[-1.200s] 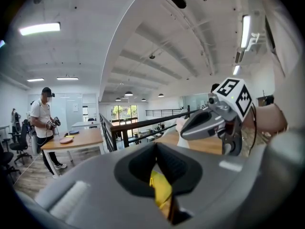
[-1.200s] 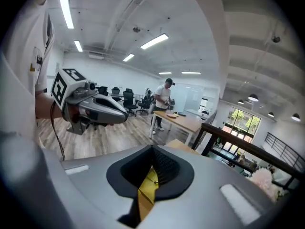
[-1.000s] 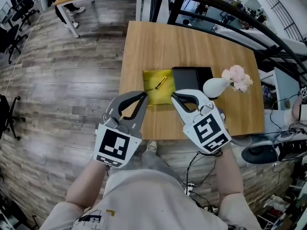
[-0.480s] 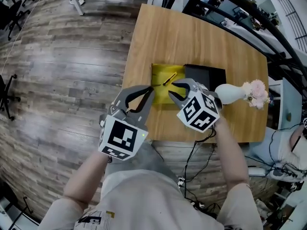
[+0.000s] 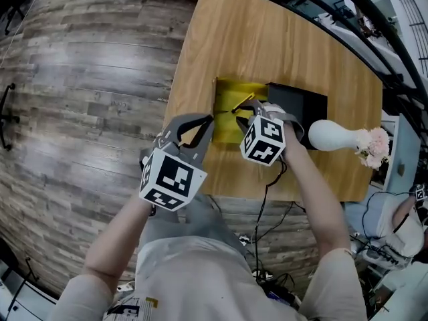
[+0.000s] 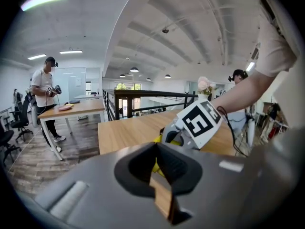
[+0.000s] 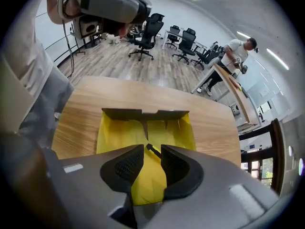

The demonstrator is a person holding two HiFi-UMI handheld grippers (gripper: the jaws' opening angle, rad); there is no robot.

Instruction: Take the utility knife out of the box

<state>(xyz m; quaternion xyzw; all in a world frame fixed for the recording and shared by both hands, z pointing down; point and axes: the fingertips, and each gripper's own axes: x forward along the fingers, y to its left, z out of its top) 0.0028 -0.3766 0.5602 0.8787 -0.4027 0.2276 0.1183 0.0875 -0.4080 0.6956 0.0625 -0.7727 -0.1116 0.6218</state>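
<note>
Approach only: knife not out yet

Utility knife point(image 5: 242, 103) lies inside the open yellow-lined box point(image 5: 226, 127) on the tabletop point(image 5: 267, 45). What looks like the black lid point(image 5: 304, 102) sits just beside the box, with a white vase point(image 5: 331, 136) further right. Right gripper point(image 5: 251, 117) is over the box pointing steeply down. Its jaws have just been opening and now stand wide; the knife's tip shows in the gap but below them, pads not on it. Left gripper point(image 5: 204, 122) is at the box's near left edge, jaws together, nothing in them. My read: box is open and right gripper lined up; remaining: drop, close on the knife, lift it clear
</note>
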